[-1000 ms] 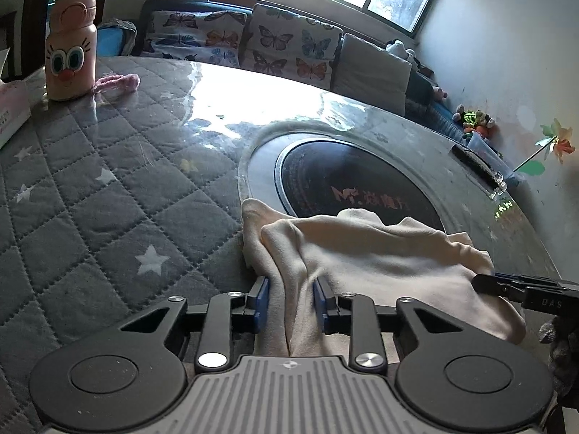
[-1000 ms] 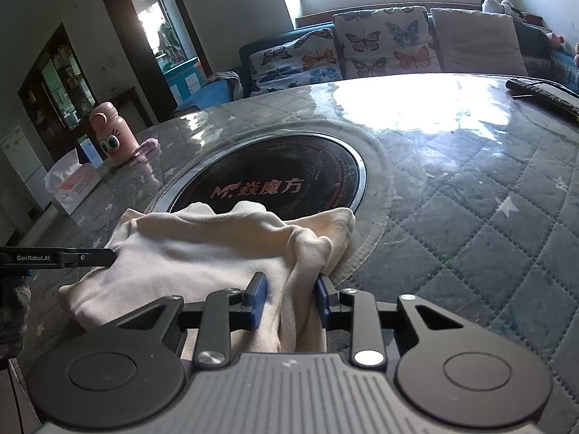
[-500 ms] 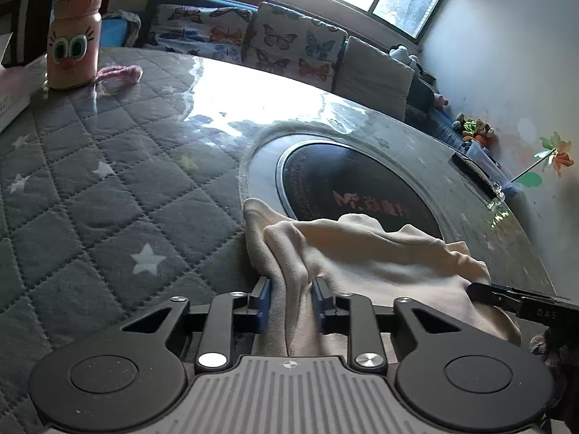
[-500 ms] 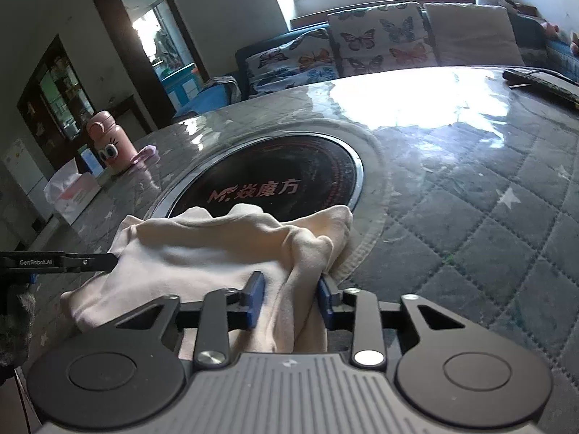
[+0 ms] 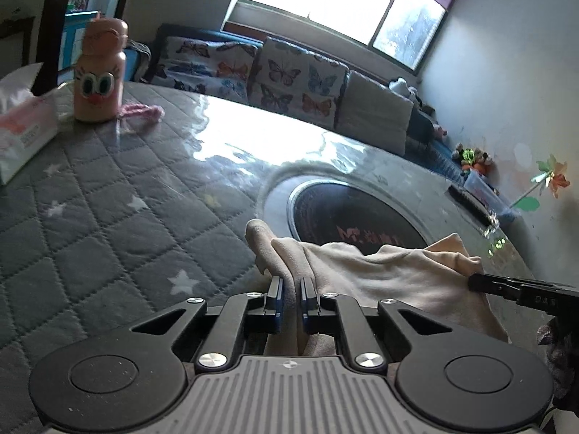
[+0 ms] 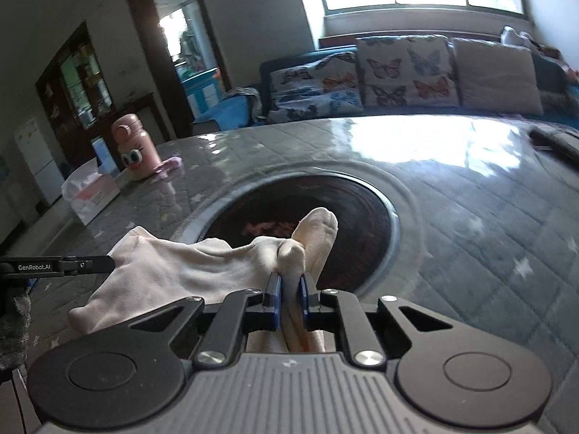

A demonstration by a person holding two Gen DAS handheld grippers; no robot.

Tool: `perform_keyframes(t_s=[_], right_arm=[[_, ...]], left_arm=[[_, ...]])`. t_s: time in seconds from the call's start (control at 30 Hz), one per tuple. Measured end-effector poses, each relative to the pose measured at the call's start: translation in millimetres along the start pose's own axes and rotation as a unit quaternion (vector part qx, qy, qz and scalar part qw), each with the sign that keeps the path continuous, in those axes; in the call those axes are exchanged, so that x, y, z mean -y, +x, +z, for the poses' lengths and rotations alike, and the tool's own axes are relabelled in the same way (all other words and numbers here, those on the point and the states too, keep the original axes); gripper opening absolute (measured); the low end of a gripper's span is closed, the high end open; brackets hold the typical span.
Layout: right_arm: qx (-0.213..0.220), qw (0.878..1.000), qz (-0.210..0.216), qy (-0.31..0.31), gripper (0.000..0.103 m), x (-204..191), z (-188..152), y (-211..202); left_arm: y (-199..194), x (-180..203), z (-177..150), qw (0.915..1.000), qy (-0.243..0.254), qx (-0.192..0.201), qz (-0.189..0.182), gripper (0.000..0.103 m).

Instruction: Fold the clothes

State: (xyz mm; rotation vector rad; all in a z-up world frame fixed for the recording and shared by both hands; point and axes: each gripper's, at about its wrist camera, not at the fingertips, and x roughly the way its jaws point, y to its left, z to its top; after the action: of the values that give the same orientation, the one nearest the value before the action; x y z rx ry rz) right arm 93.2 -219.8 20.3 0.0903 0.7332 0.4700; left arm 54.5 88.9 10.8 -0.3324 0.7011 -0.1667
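Observation:
A cream-coloured garment (image 5: 391, 271) is stretched between my two grippers above the near side of the round table (image 5: 108, 195). My left gripper (image 5: 291, 282) is shut on its left edge, and a bunched corner sticks up past the fingers. My right gripper (image 6: 290, 280) is shut on the other edge (image 6: 296, 249), with a folded tip standing up. The garment (image 6: 173, 271) sags between them. Each gripper shows in the other's view: the right one (image 5: 481, 284) and the left one (image 6: 105, 264).
A dark round hotplate (image 5: 354, 217) with red lettering sits in the table's middle. A pink cartoon bottle (image 5: 99, 72), a pink cloth (image 5: 143, 110) and a tissue pack (image 5: 21, 133) stand at the far left. A remote (image 6: 553, 141) lies at the far right. A sofa with butterfly cushions (image 6: 362, 79) is behind.
Both grippers have closed tighter on the garment and lifted, raising its edges off the table. The cloth is now pulled taut between them, and both views have tilted up.

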Motion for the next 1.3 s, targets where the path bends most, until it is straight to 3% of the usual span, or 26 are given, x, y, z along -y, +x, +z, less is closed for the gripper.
perform_keyframes(t_s=[0.37,0.9,1.03,1.1,1.3], right_arm=[[-0.008,0.997,0.066,-0.05,0.008,-51.7,41.1,47.6],[-0.024,0.984,0.148,-0.099,0.008,-133.6,94.2,143.3],[-0.041,0.984,0.144,-0.098,0.01,-139.7,94.7,170.7],[-0.042,0.987,0.12,-0.097,0.013,-138.8,92.1,181.6],[-0.029,0.987,0.111,-0.114,0.013,-137.8,93.0,181.5]], left_arm=[[-44.5,-45.6,18.2,0.9962,-0.035,0.053,0.059,0.01],[-75.0,-121.0,46.8,0.9782,-0.074,0.09,0.172,0.01],[-64.7,-136.9,39.6,0.9731,-0.08,0.071,0.204,0.01],[-62.4,-145.7,36.2,0.971,-0.087,0.062,0.214,0.011],[-57.9,-147.6,36.0,0.9729,-0.082,0.058,0.208,0.021]])
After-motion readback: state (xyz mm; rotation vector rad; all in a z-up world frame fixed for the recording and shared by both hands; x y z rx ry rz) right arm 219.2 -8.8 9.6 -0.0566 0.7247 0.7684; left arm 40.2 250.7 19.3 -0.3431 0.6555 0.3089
